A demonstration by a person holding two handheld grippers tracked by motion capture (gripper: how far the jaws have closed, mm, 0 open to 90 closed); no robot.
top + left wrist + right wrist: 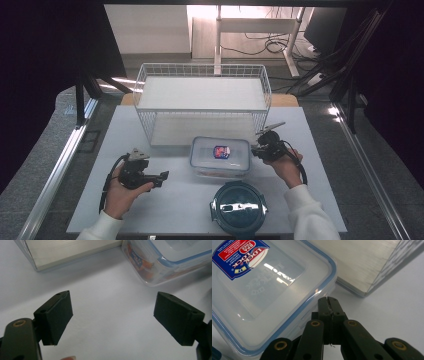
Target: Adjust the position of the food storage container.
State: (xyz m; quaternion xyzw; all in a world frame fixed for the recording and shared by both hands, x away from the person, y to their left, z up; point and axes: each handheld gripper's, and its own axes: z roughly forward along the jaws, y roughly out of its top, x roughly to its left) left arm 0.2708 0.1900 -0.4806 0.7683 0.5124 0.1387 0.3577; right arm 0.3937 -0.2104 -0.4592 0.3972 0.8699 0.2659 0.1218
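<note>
A clear plastic food box [220, 156] with a blue-rimmed lid and a red and blue label sits mid-table in front of the wire basket. My right gripper [261, 150] is at the box's right side, jaws pressed together with nothing between them; in the right gripper view its tips [328, 300] rest against the lid's edge [319, 291]. My left gripper [162, 177] lies left of the box, a short gap away, jaws wide apart over bare table [112, 315]. The box's corner [160, 267] shows beyond them, with something orange inside.
A white wire basket [202, 80] on a white board stands behind the box. A round dark container with a glossy lid [238, 208] sits at the table's near edge, between my hands. Cables and a desk frame lie on the floor beyond the table.
</note>
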